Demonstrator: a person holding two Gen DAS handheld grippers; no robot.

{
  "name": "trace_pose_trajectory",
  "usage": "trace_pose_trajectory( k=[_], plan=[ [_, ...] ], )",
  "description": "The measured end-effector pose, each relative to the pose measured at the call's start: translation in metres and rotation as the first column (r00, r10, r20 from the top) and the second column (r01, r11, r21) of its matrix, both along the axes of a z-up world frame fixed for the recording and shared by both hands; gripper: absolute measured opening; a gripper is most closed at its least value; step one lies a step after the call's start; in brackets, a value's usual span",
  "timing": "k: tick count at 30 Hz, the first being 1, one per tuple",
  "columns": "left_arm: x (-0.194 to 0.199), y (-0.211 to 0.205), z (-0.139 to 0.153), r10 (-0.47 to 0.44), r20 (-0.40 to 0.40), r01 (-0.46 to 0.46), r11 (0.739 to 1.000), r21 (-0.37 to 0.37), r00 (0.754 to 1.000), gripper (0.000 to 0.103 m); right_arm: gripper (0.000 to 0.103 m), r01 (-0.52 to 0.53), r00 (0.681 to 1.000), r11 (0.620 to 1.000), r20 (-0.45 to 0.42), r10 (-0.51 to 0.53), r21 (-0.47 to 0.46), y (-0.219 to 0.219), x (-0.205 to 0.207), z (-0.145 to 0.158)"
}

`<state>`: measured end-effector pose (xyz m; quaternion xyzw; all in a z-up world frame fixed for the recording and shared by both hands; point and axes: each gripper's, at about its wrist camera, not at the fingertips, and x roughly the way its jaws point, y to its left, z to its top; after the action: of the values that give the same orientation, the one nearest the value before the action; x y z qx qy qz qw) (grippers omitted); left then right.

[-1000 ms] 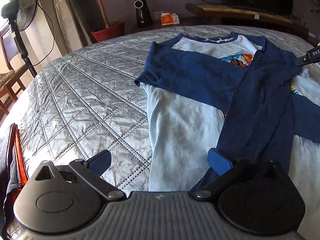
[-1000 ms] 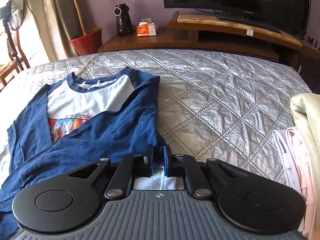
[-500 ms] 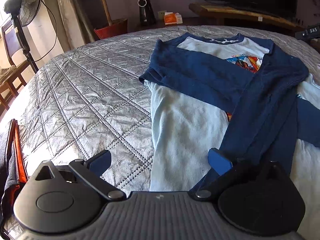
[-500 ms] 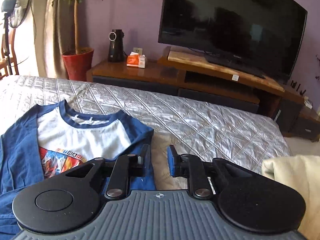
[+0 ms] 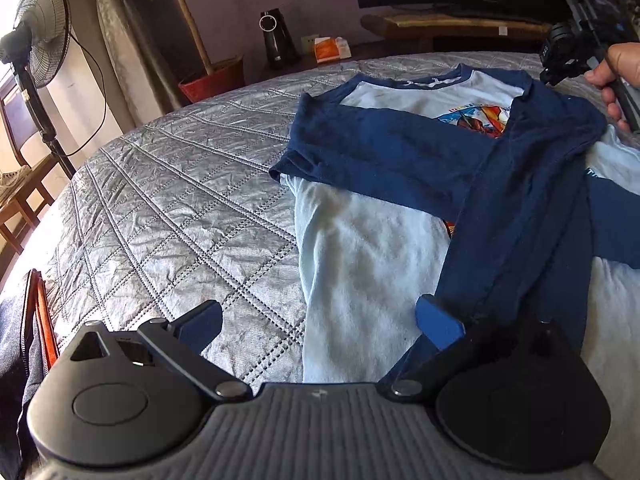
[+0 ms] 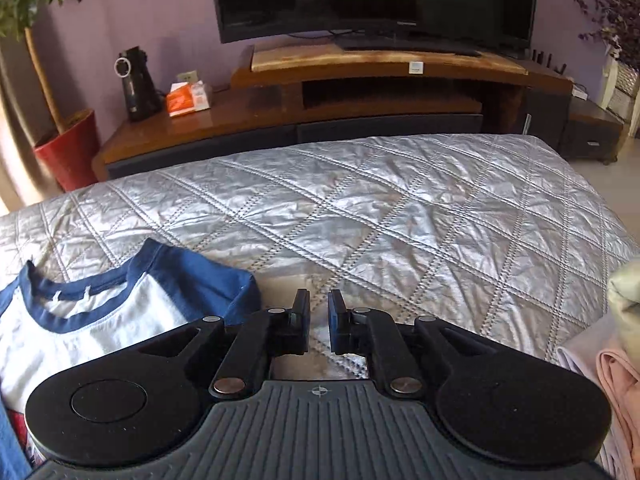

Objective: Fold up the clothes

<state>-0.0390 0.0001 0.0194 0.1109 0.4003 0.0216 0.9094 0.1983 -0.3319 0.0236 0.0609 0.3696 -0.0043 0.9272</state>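
Left wrist cam: my left gripper (image 5: 318, 322) is spread wide, empty, low over the shirt (image 5: 368, 256) lying on the quilted bed (image 5: 168, 208). Right gripper (image 6: 319, 322) has a narrow gap, holding nothing, beside the collar (image 6: 80, 312).

A raglan shirt (image 5: 372, 264) lies flat, front up, on the bed (image 5: 168, 208): pale blue body, navy collar and long sleeves, a colourful chest print. Both sleeves are folded across the front and cross each other. Its collar points toward the bed's far edge.
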Motion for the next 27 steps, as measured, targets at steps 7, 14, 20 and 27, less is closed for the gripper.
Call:
trace_pose_trajectory(
  k=[7, 14, 20, 27],
  plan=[
    [0.0, 0.0, 0.0, 0.005, -0.001, -0.005, 1.0, -0.002, 1.0, 0.103, 0.014, 0.091, 0.996, 0.983, -0.039, -0.085, 0.162, -0.013, 0.008, -0.009],
    [-0.001, -0.002, 0.0, 0.001, 0.004, -0.001, 1.0, 0.001, 1.0, 0.103, 0.043, 0.012, 1.0, 0.961, -0.006, -0.014, -0.275, 0.029, 0.025, -0.013],
    [0.003, 0.006, 0.002, 0.042, -0.002, -0.042, 0.999, 0.011, 0.999, 0.103, 0.031, -0.081, 0.992, 0.971, 0.072, 0.099, -0.223, 0.039, -0.033, 0.009],
    [-0.003, -0.006, 0.006, 0.032, 0.04, -0.034, 0.998, 0.051, 0.999, 0.102, 0.03, -0.103, 0.995, 0.975, -0.009, 0.103, -0.199, 0.033, -0.07, -0.014]
  ],
)
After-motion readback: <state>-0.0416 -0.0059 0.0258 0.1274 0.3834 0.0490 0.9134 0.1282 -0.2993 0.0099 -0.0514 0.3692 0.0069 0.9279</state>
